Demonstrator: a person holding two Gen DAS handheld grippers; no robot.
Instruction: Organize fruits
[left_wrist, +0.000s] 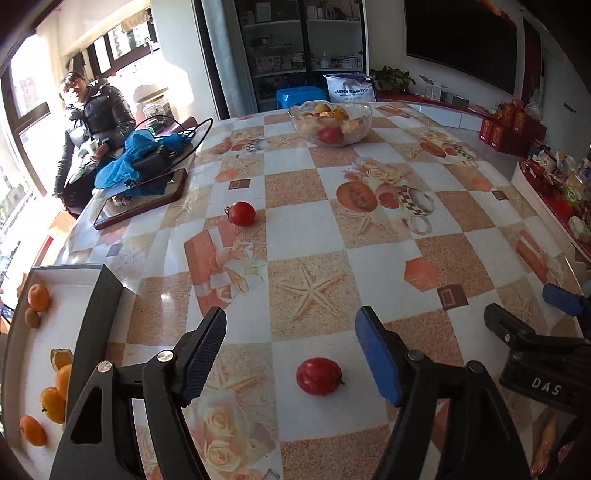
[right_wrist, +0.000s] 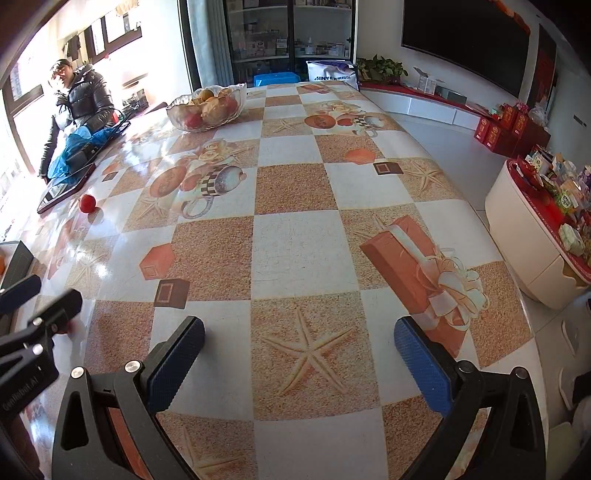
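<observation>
Hovering low over the patterned table (left_wrist: 306, 236), the left gripper (left_wrist: 291, 354) stands wide open and holds nothing, its two blue-padded fingers (left_wrist: 378, 360) flanking a near red tomato (left_wrist: 318, 376) that lies on the cloth at the lower middle of the left wrist view, touching neither pad. The right gripper (right_wrist: 299, 363) is just as wide open and empty, with only bare tablecloth between its fingers in the lower part of its own frame.

Further out, a second tomato (left_wrist: 241, 213) sits left of centre, well apart from the first. At the left edge a white tray (left_wrist: 22, 369) already holds several oranges (left_wrist: 38, 296) (and what looks like a small brown fruit). At the top middle stands a glass bowl (left_wrist: 330, 123) heaped with mixed fruit.

The near tomato will likely be light, smooth and a little slippery, with soft flesh that bruises under a hard squeeze. It is probably best taken across its widest middle, pads on opposite sides, closing only until it stops rolling.
</observation>
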